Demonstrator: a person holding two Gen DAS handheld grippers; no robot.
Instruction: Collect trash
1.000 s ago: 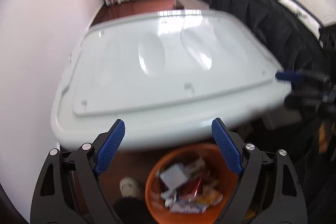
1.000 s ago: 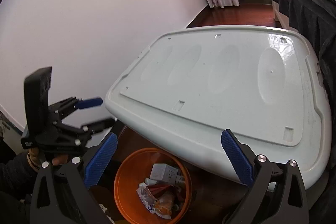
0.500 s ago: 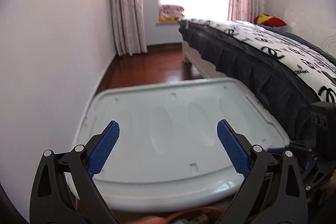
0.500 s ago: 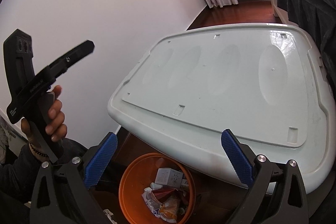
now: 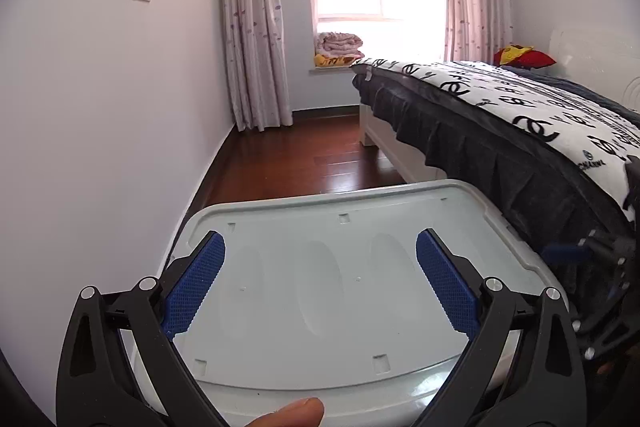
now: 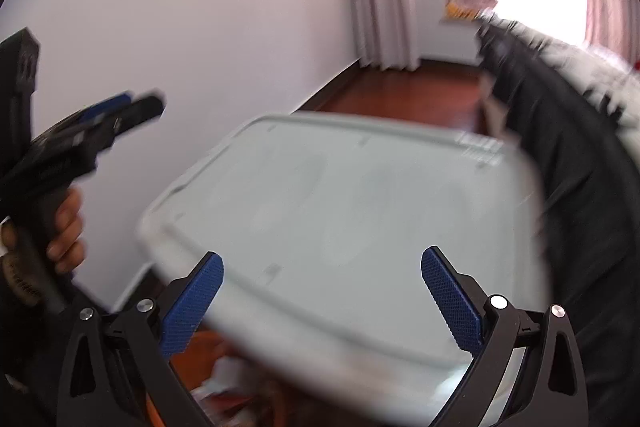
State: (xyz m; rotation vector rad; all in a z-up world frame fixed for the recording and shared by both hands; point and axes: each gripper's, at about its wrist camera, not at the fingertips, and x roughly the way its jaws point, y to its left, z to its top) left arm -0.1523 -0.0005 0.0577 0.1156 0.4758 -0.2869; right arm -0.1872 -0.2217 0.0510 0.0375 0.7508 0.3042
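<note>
Trash (image 6: 224, 383): under white lid (image 5: 340, 291) | left gripper (image 5: 320, 287), right gripper (image 6: 322, 301): spread, empty | advice: scan lid for leftovers before lowering.

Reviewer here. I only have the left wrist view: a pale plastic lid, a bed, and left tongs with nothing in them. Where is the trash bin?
Observer: The right wrist view shows an orange bin low in the picture, partly hidden by the near edge of the lid.
Operator: Anything in it?
Observer: Pale scraps show inside, but they are too blurred to name.
Operator: And the right tongs?
Observer: The right tongs stand wide open with nothing between them.
</note>
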